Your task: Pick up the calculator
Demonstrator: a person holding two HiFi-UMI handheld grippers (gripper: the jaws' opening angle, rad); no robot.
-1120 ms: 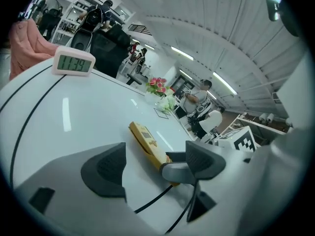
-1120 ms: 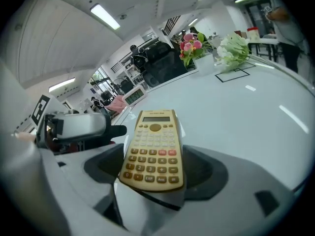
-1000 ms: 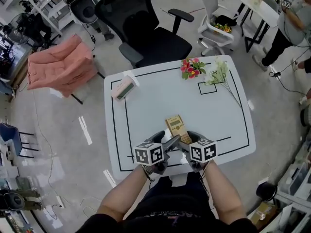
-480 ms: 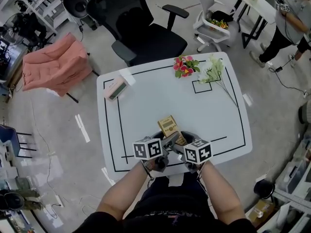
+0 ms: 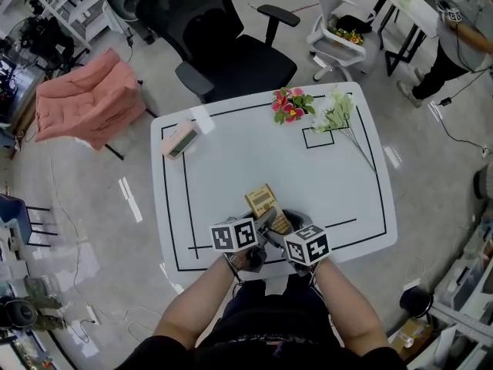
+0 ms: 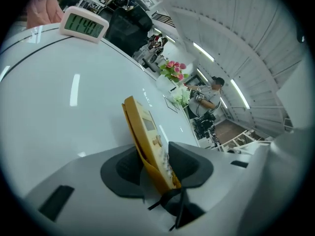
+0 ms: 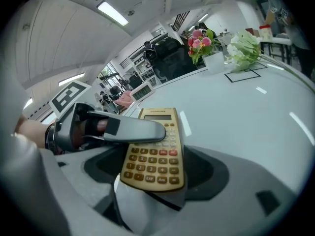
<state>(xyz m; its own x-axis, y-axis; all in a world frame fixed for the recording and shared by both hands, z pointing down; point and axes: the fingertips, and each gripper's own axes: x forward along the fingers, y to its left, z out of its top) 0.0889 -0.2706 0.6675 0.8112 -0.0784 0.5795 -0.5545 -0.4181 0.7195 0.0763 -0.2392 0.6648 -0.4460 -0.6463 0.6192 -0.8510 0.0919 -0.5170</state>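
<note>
A yellow calculator (image 5: 262, 201) lies at the near middle of the white table (image 5: 231, 156). My left gripper (image 5: 269, 220) is rolled on its side. Its jaws have just been closing, and the calculator (image 6: 146, 129) stands edge-on between them with both pads against its faces. In the right gripper view, one left finger (image 7: 133, 129) lies across the upper keys. My right gripper (image 5: 283, 223) comes in from the near side. The calculator's (image 7: 157, 149) near end sits between this gripper's (image 7: 155, 173) jaws, its side edges against the pads.
A pink-and-white desk clock (image 5: 179, 139) sits at the table's far left. Pink flowers (image 5: 289, 105) and white flowers (image 5: 337, 114) lie at the far right by a black square outline (image 5: 316, 138). A black office chair (image 5: 231, 48) stands beyond the table. A person (image 5: 462, 29) stands far right.
The left gripper has edged in toward the calculator's near end and its jaws have narrowed onto it. The right gripper has stayed where it was.
</note>
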